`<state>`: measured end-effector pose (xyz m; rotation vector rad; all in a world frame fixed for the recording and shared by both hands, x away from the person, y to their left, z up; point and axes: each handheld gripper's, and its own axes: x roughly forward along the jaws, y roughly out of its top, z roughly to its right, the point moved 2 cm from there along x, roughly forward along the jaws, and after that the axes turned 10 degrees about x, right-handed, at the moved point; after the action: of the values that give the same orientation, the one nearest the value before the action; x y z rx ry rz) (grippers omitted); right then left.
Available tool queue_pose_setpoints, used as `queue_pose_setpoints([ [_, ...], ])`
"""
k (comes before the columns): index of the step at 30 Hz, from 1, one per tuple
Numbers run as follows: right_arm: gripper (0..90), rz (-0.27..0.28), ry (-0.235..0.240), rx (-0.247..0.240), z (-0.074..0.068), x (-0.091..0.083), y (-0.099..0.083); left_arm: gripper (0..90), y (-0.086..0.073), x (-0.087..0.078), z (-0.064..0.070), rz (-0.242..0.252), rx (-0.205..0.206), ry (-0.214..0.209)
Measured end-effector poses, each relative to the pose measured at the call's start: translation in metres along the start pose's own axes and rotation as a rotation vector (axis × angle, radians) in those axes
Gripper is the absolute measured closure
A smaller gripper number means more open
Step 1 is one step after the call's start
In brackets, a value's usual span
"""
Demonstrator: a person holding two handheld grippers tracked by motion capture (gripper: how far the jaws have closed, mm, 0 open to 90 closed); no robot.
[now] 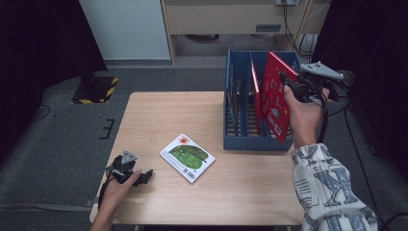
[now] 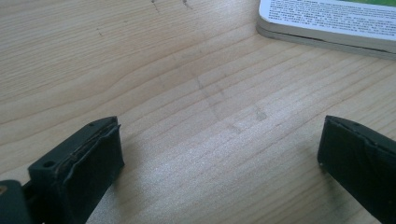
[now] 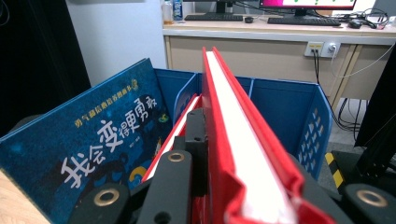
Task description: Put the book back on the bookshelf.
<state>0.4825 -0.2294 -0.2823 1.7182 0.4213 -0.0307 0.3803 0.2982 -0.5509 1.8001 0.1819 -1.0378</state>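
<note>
A red book (image 1: 272,96) (image 3: 243,140) stands tilted over the right slot of the blue file rack (image 1: 250,142) (image 3: 299,107), its lower corner inside. My right gripper (image 1: 285,82) (image 3: 219,154) is shut on that book's right edge, one jaw on each cover. A second red book (image 1: 256,94) (image 3: 180,126) stands in the middle slot, and a dark blue book (image 3: 88,154) leans in the left slot. A green and white book (image 1: 187,157) (image 2: 327,23) lies flat on the table. My left gripper (image 1: 146,176) (image 2: 219,158) rests open on the wood to the left of it, holding nothing.
The wooden table (image 1: 159,115) carries the rack at its right side. A desk (image 3: 261,42) with a monitor and keyboard stands behind the rack. A yellow and black striped base (image 1: 96,90) sits on the floor at the far left.
</note>
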Motion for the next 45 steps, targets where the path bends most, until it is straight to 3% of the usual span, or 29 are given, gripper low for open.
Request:
queue_pose_setpoints([
  [11, 79.2, 0.001, -0.022, -0.016, -0.01, 0.022, 0.004, 0.0, 0.0, 0.0, 0.0, -0.001, 0.002, -0.002],
  [20, 79.2, 0.011, -0.062, 0.014, -0.006, 0.041, 0.009, 0.0, 0.001, 0.001, 0.001, 0.004, 0.0, -0.003],
  [45, 79.0, 0.015, -0.118, 0.029, -0.01, 0.066, -0.002, 0.0, 0.002, 0.002, 0.001, 0.005, 0.01, -0.013],
])
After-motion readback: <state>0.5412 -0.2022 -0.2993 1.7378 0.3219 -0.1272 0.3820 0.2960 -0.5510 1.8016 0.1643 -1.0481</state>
